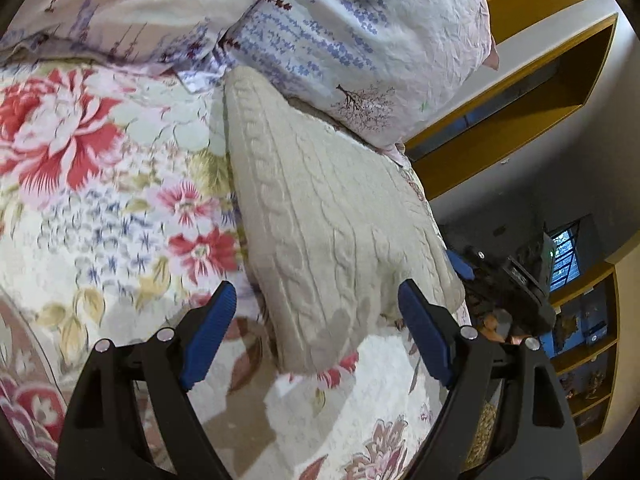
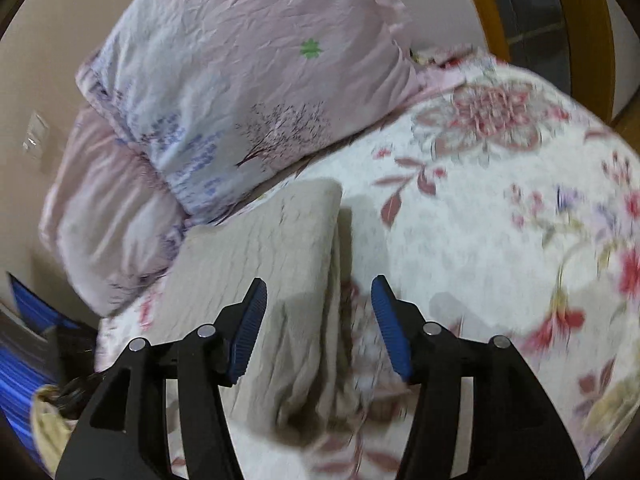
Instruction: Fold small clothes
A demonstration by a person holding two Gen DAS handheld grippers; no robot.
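A cream cable-knit garment (image 1: pixel 320 216) lies folded on a floral bedspread (image 1: pixel 100 208), its far end against a pillow. My left gripper (image 1: pixel 316 300) is open and empty, its blue pads (image 1: pixel 212 336) on either side of the garment's near end, above it. In the right wrist view the same garment (image 2: pixel 264 256) lies folded, with looser layers bunched along its right edge. My right gripper (image 2: pixel 318 294) is open and empty, just above that right edge. The other gripper (image 1: pixel 516 280) shows at the right of the left wrist view.
Two pillows with blue and purple print (image 1: pixel 352 40) (image 2: pixel 224 96) lie at the head of the bed, one overlapping the garment's far end. The floral bedspread (image 2: pixel 500 220) spreads out to the right. Wooden shelves (image 1: pixel 584 344) and a wood-trimmed wall (image 1: pixel 500 120) lie beyond the bed.
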